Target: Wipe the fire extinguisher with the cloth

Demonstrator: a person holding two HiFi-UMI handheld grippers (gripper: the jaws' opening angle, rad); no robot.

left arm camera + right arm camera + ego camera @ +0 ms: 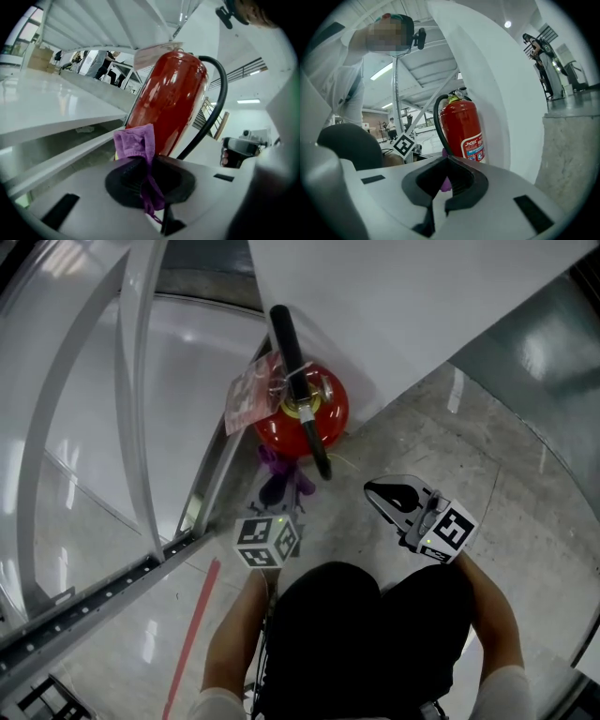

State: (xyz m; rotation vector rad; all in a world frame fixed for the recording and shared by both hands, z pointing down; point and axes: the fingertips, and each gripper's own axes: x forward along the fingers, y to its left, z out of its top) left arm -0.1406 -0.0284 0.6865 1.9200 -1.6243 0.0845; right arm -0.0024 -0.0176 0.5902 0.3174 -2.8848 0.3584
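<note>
Polished grey floor (487, 456), in a corner between a slanting white wall (403, 306) and a metal-framed glass railing (136, 381). Upright on that floor, pushed well into the corner: red fire extinguisher (314, 418), long axis vertical, black hose (298, 381) curving down one side, a paper tag (246, 395) hanging near the top.

Left tongs (146, 174) clenched on a purple cloth (136, 142), bunched end poking forward past the tips, a thin tail trailing back between the pads. Straight ahead of those tips in the left gripper view: the lower part of the fire extinguisher (171, 98), cloth right up at the red wall, contact not certain from these angles. Same reading from the head view: cloth (279, 474) just beside the red body, marker cube (267, 542) behind it.

Right tongs (449, 159) closed together on nothing, pointed at the fire extinguisher (461, 126) from its label side, standing a little farther off.

Left hand plainly the nearer, and the one carrying the cloth. Judged need for the coming move: cloth pressed onto the red wall, strokes along the vertical axis or around it, kept clear of the hose.
</note>
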